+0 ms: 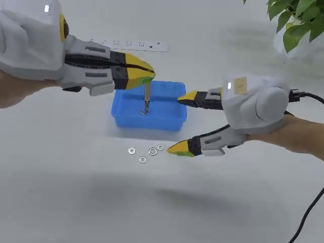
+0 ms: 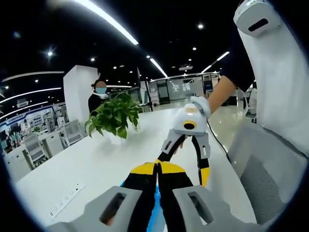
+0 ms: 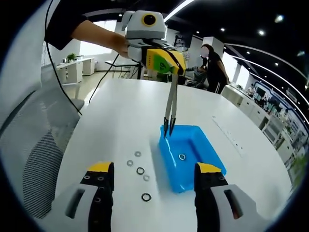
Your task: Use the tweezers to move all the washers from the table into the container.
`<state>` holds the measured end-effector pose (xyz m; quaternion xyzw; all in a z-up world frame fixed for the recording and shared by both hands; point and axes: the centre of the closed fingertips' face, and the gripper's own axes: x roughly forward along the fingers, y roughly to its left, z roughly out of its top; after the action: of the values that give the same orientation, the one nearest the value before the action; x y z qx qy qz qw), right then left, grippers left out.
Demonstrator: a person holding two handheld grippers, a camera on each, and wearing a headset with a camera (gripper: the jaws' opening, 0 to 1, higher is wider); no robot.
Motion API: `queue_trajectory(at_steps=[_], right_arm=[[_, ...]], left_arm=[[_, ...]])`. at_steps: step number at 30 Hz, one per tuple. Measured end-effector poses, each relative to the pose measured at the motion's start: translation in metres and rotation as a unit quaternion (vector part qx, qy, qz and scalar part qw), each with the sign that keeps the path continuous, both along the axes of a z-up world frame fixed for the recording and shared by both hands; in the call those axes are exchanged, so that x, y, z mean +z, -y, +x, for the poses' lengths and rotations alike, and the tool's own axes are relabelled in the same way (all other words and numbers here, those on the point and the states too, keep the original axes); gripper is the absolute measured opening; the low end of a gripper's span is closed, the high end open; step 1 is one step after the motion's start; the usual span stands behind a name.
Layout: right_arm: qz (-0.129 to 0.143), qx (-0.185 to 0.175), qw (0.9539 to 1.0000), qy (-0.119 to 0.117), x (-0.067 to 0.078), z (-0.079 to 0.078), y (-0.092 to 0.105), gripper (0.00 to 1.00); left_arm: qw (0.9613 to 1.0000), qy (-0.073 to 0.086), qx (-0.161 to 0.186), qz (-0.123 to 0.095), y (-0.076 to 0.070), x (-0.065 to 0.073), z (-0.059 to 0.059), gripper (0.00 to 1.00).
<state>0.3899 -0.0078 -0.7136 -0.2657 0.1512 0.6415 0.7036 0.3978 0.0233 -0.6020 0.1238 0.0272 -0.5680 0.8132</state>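
My left gripper [image 1: 150, 76] is shut on metal tweezers [image 1: 146, 98] that hang straight down over the blue container [image 1: 169, 120]. Seen from the right gripper view, the tweezers [image 3: 169, 108] end just above the container's [image 3: 193, 166] near rim, and one washer [image 3: 182, 156] lies on its floor. Several washers [image 1: 143, 160] are scattered on the white table in front of the container, and the same washers [image 3: 140, 170] lie left of it in the right gripper view. My right gripper [image 1: 180, 122] stands open to the right of them, empty. The left gripper's [image 2: 157, 168] yellow tips are pressed together.
A power strip [image 1: 129, 44] lies on the table behind the container. A potted plant [image 1: 296, 23] stands at the back right. A black cable [image 1: 306, 215] trails from the right gripper. Other people stand at the table's far end [image 3: 212, 63].
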Motion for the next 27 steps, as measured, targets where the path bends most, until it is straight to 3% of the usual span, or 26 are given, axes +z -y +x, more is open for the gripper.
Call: queue_trajectory(at_steps=[6,10,11,14,18,23,27], right_arm=[[0.001,-0.016,0.9998,-0.012,-0.007,-0.014,0.011,0.72],[0.021,-0.037,0.9986,-0.031,-0.008,-0.026,0.011,0.75],[0.021,-0.034,0.9987,-0.032,-0.010,-0.030,0.012,0.76],[0.009,-0.025,0.9990,-0.035,-0.020,-0.046,0.014,0.78],[-0.001,-0.021,0.9989,-0.041,-0.028,-0.055,0.019,0.81],[-0.003,-0.032,0.9984,-0.047,-0.031,-0.055,0.025,0.87],[-0.011,-0.044,0.9980,-0.043,-0.036,-0.049,0.030,0.89]], left_arm=[[0.9997,-0.012,0.017,-0.013,0.000,-0.011,-0.026,0.04],[0.9992,0.018,0.035,0.006,-0.002,-0.015,-0.035,0.04],[0.9991,0.017,0.038,0.004,-0.002,-0.016,-0.038,0.04],[0.9988,0.001,0.048,-0.008,-0.008,-0.022,-0.039,0.04],[0.9986,-0.008,0.053,-0.003,-0.009,-0.036,-0.044,0.04],[0.9983,-0.005,0.058,-0.009,-0.008,-0.042,-0.047,0.04],[0.9981,-0.012,0.056,-0.022,-0.007,-0.043,-0.048,0.04]])
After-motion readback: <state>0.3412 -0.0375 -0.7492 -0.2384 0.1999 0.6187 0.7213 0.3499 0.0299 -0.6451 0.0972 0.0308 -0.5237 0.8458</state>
